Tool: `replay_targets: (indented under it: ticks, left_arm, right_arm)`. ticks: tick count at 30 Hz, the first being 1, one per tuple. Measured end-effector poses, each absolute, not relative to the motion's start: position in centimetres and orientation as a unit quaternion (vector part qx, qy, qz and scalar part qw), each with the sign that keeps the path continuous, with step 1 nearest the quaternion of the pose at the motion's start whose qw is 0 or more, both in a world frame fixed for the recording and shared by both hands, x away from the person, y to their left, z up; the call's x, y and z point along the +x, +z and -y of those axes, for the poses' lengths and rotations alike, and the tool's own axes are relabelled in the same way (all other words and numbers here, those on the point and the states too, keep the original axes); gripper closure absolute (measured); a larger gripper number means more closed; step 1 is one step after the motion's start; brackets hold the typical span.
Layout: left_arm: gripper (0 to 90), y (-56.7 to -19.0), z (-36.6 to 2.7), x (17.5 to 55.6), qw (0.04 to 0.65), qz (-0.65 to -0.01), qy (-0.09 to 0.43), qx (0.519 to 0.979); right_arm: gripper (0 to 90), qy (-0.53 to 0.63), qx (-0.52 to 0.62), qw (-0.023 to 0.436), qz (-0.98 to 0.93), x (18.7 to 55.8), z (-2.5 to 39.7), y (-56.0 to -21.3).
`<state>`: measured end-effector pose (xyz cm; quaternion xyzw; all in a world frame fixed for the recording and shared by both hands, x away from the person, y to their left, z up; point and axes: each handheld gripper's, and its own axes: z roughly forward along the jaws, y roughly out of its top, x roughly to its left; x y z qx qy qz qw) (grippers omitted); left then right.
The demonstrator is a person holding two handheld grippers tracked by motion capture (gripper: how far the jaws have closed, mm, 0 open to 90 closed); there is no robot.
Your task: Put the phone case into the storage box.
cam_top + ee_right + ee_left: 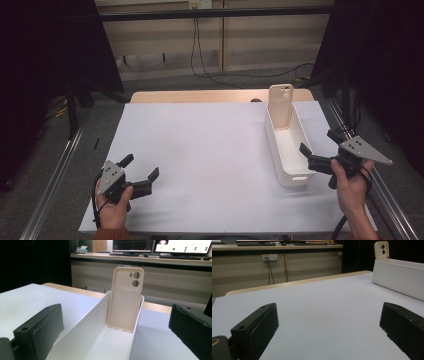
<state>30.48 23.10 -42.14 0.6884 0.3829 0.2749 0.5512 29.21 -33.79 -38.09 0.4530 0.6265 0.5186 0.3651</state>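
Observation:
A cream phone case [280, 105] stands upright in the far end of a long white bin [305, 150], leaning on its end wall; the right gripper view shows the case [126, 298] and the bin [86, 322] straight ahead. My right gripper [320, 144] is held open at the bin's near right side, jaws wide apart with nothing between them. At the table's front left, my left gripper [141, 167] is open and empty above the white sheet. In the left gripper view the case [382, 250] peeks over the bin wall [397, 277] at far right.
A white sheet [200, 150] covers most of the table, with bare wood [190, 96] along the far edge. Metal rails [55, 175] run along both sides. Dark curtains hang left and right, and cables trail on the floor behind.

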Motion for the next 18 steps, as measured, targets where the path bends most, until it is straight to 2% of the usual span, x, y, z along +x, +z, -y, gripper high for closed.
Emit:
replay_targets:
  ticks: [18]
  left_arm:
    - [2.3, -42.1, -23.9, 29.8, 0.552, -0.388, 0.276, 0.684]
  right_arm:
    - [0.0, 0.518, 0.461, 0.369, -0.619, 24.9, 33.1, -40.0]
